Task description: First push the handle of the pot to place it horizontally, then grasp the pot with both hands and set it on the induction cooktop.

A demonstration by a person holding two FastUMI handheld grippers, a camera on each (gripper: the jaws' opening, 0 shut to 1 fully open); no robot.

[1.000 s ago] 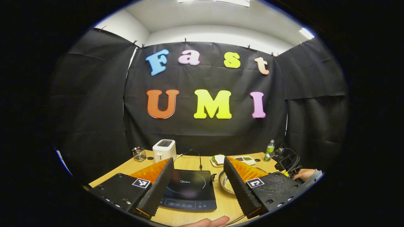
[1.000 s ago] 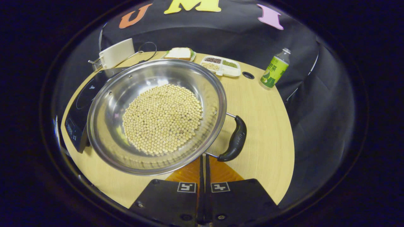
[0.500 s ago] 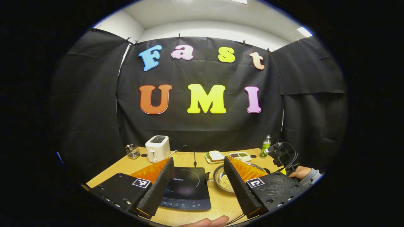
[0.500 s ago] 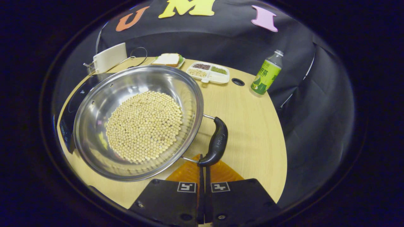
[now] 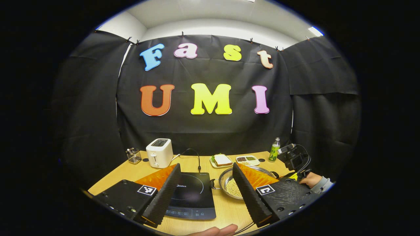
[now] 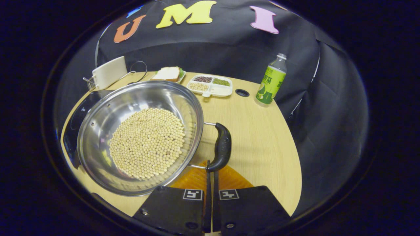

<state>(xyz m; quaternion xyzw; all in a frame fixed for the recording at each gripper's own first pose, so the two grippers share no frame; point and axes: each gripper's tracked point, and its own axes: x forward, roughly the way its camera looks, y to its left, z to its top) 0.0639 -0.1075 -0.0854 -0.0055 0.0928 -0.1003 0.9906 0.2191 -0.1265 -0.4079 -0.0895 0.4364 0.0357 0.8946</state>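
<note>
Pot (image 6: 139,137) of beans on table at 10 o'clock in right gripper view, beside cooktop (image 5: 193,195). Right gripper (image 6: 210,172) pressed together, tips at handle (image 6: 223,147) near end. Left gripper (image 5: 206,183) spread, empty. Risk: off-centre shove spins pot, spills beans.

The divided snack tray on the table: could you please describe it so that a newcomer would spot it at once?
Start from the steel pot of beans on the wooden table. Behind it, toward the black cloth wall, lies a white tray, between the sandwich plate and the green bottle. It alone has compartments holding differently coloured grains.
</note>
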